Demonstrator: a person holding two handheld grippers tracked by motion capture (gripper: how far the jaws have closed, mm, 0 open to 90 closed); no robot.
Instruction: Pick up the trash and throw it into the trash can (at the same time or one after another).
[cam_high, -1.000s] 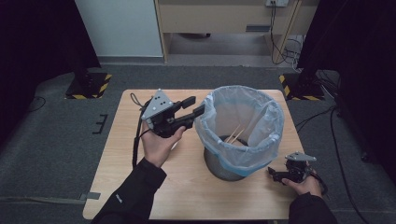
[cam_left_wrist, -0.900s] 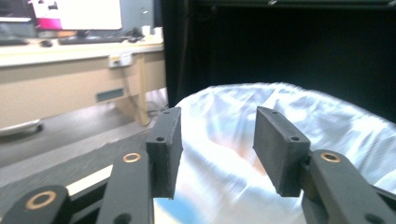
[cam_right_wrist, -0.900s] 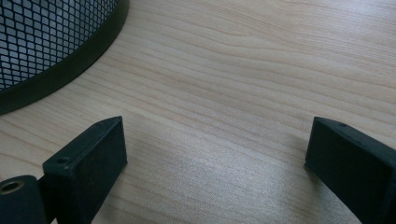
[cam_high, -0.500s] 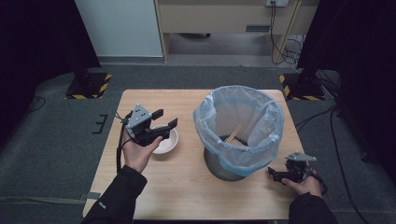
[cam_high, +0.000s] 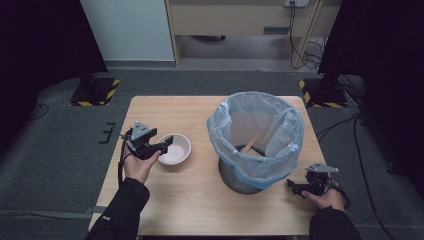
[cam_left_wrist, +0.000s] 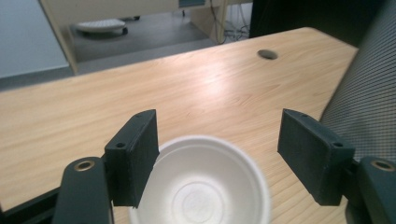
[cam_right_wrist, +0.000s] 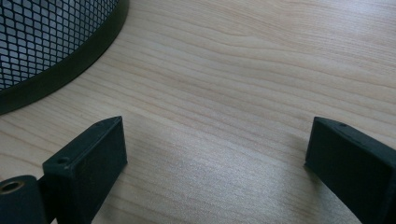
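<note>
A white bowl (cam_high: 175, 148) sits upright on the wooden table (cam_high: 190, 200), left of a mesh bin (cam_high: 255, 140) lined with a pale blue bag. My left gripper (cam_high: 162, 146) hangs low at the bowl's left rim. Its jaws have just been opening and stand wide. In the left gripper view the empty bowl (cam_left_wrist: 201, 186) lies below and between the jaws of the left gripper (cam_left_wrist: 217, 154), and the pads do not press on it. My right gripper (cam_high: 292, 186) rests by the bin's right foot, open on bare wood (cam_right_wrist: 215, 158).
Thin wooden sticks (cam_high: 251, 142) lean inside the bin. The bin's mesh wall (cam_left_wrist: 369, 93) rises close on the right of the left gripper view, and its dark base ring (cam_right_wrist: 46, 56) curves past the right gripper. A cable hole (cam_left_wrist: 267, 54) marks the table's far side.
My left gripper has come away from the bin's rim, moving left and down to the bowl, with its jaws spread wider. The bowl now shows on the table. The right hand has kept still.
</note>
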